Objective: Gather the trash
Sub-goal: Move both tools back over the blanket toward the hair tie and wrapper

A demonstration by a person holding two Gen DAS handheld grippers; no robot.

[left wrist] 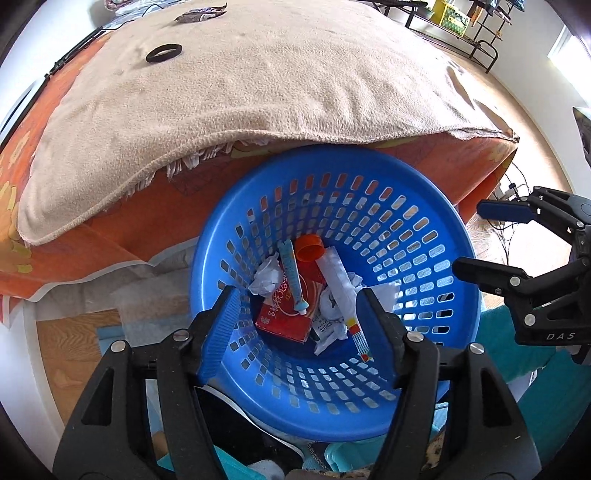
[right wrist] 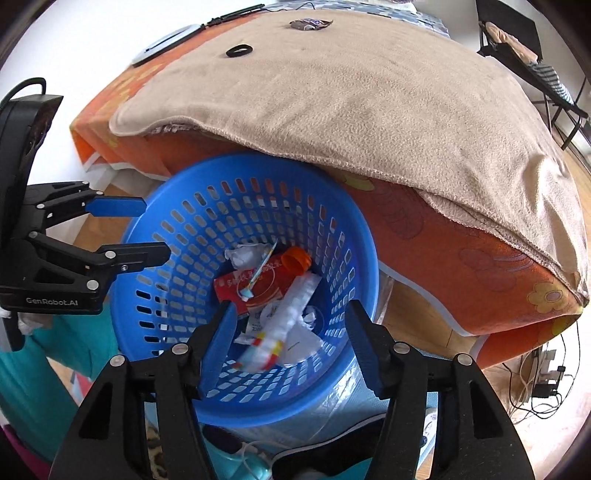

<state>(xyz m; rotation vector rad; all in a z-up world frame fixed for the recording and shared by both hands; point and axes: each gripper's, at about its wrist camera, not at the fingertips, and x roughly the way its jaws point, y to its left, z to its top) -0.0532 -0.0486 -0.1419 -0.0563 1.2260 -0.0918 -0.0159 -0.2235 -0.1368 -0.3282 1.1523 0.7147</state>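
- The blue perforated basket (left wrist: 417,236) stands upright against the orange bed edge (left wrist: 110,236), its mouth facing both cameras. It lies directly beyond the fingertips of both grippers.
- The left gripper (left wrist: 295,306) points steeply down into the basket. Its blue-padded fingers (left wrist: 218,332) stand apart; nothing is pressed between them.
- The right gripper (right wrist: 291,317) takes the same steep downward pose beside the left one. Its fingers (right wrist: 221,336) are likewise spread and grip nothing.
- A white wrapper with red and yellow marks (right wrist: 284,325) lies between the right fingers in line of sight, blurred. Its long axis runs diagonally, the marked end nearest the fingertips. Whether it rests on the other trash cannot be told.
- A light blue toothbrush (left wrist: 293,277) lies in the basket bottom just beyond the left fingertips. Its long axis runs almost straight away from them.
- The toothbrush rests on a red carton (left wrist: 288,314), which lies flat on the basket floor.
- An orange cap (left wrist: 309,248) lies at the far side of the carton.
- Crumpled white paper (left wrist: 266,277) flanks the carton.
- A tan blanket (left wrist: 258,74) covers the bed beyond the basket. A black ring (left wrist: 163,53) and a dark wrapper (left wrist: 201,13) lie on it, well apart from both grippers.
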